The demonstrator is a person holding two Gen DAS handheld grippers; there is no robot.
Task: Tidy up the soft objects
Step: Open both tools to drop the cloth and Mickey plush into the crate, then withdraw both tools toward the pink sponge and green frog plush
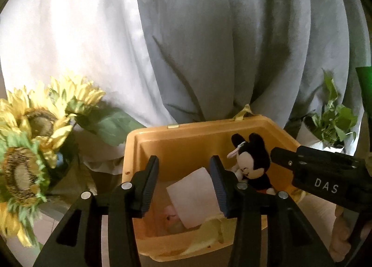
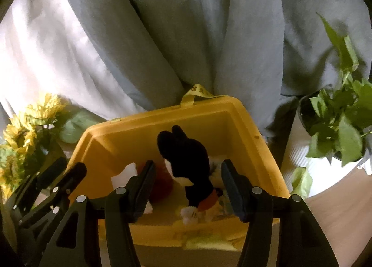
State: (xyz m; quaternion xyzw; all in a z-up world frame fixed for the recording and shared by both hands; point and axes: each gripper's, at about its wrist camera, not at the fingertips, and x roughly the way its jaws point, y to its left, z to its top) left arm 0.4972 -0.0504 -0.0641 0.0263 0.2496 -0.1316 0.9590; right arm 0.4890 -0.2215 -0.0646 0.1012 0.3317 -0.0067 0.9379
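A yellow plastic bin (image 1: 176,143) (image 2: 130,134) stands in front of both grippers. A black Mickey Mouse plush (image 1: 252,162) (image 2: 190,164) is inside it, falling or resting among other soft things: a white roll of paper (image 1: 194,199), a pink toy (image 1: 172,219) and a red plush (image 2: 162,180). My left gripper (image 1: 183,185) is open and empty above the bin's left half. My right gripper (image 2: 188,187) is open over the bin, with the mouse plush between its fingers but not pinched. The right gripper also shows in the left wrist view (image 1: 325,176).
Artificial sunflowers (image 1: 30,132) (image 2: 25,134) stand left of the bin. A leafy green plant in a white pot (image 1: 330,122) (image 2: 337,132) stands right of it. Grey and white curtains (image 1: 186,45) hang right behind the bin.
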